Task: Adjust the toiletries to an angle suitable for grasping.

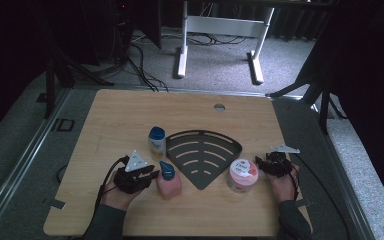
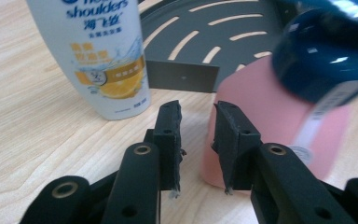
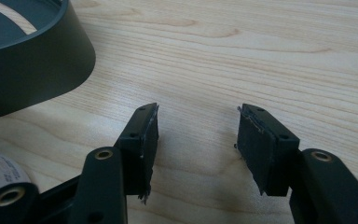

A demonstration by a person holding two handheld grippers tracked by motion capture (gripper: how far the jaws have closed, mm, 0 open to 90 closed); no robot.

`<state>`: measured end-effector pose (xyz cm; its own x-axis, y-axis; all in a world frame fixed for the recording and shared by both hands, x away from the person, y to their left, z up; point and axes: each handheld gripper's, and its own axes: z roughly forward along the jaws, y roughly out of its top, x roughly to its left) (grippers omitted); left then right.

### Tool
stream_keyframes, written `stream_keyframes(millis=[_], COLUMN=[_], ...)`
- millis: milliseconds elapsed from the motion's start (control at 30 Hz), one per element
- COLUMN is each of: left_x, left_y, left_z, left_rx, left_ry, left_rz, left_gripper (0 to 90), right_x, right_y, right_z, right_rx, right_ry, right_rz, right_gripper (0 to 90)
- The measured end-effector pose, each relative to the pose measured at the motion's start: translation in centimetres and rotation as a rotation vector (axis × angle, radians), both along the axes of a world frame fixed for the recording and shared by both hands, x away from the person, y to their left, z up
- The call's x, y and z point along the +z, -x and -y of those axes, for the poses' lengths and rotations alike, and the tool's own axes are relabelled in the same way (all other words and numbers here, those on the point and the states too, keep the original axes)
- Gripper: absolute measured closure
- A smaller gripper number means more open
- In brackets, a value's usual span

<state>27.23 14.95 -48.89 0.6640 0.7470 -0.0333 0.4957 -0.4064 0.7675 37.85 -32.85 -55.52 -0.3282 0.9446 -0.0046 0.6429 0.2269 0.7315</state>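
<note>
Two tongs idle: your left tongs (image 2: 196,140) narrow, empty, pink bottle (image 1: 168,183) just at their 3 o'clock; right tongs (image 3: 198,140) wide, empty, beside jar (image 1: 243,175), ready to load rack (image 1: 202,155).

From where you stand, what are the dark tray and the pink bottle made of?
Tray: probably painted metal, matt dark grey, thin flat wall and clean cut slots. Pink bottle: likely plastic, smooth matt body, with a glossy blue cap showing highlights.

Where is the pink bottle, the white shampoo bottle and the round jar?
pink bottle (image 1: 169,185), high view, on its pink body.
white shampoo bottle (image 2: 103,56), left gripper view, on its front label.
round jar (image 1: 243,170), high view, on its lid.
</note>
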Motion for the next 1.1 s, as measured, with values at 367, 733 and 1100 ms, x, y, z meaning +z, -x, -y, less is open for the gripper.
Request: stream_keyframes(millis=[367, 733, 1100], left_x=[1.3, 2.4, 3.4], left_y=[1.3, 3.3, 3.7], left_z=[-0.4, -0.2, 0.8], left_rx=[-0.032, -0.092, -0.129], left_ry=[0.005, 0.021, 0.0], left_rz=[-0.003, 0.021, 0.038], left_gripper=[65.7, 67.7, 83.9], right_x=[0.1, 1.7, 2.5], right_y=[0.4, 1.9, 3.0], right_z=[0.0, -1.6, -1.8], right_rx=[0.004, 0.133, 0.243], right_ry=[0.003, 0.055, -0.039], right_rz=[-0.004, 0.008, 0.002], right_gripper=[51.7, 90.0, 90.0])
